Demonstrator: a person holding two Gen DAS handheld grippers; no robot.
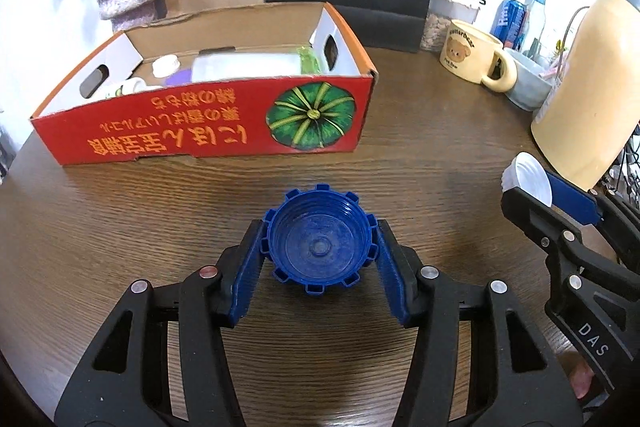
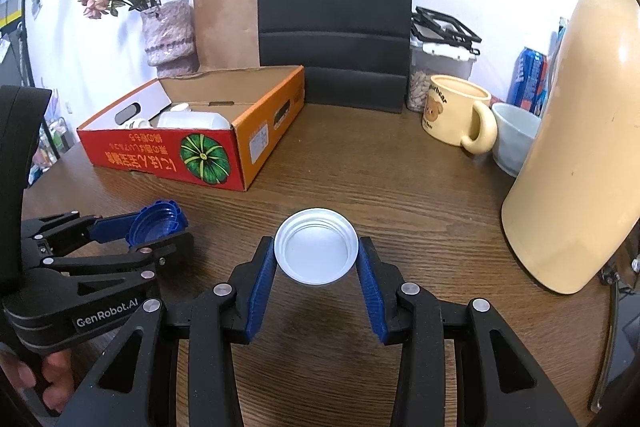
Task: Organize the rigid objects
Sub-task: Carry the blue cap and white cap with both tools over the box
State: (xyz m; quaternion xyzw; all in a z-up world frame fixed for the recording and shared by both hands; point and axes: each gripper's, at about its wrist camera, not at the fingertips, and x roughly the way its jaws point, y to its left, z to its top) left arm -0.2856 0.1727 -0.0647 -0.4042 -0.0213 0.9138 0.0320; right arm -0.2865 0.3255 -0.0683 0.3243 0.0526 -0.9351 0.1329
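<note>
My left gripper is shut on a blue ridged screw cap, its hollow side facing up, over the wooden table. That same gripper and blue cap appear at the left of the right wrist view. My right gripper is shut on a white round lid, hollow side up; in the left wrist view this gripper and white lid sit at the right edge. An open red-and-orange cardboard box with white bottles and containers inside stands behind both grippers.
A tall cream thermos jug stands close on the right. A bear mug, a pale bowl, a blue can and a lidded food container line the back right. A black bag, brown bag and flower vase stand behind the box.
</note>
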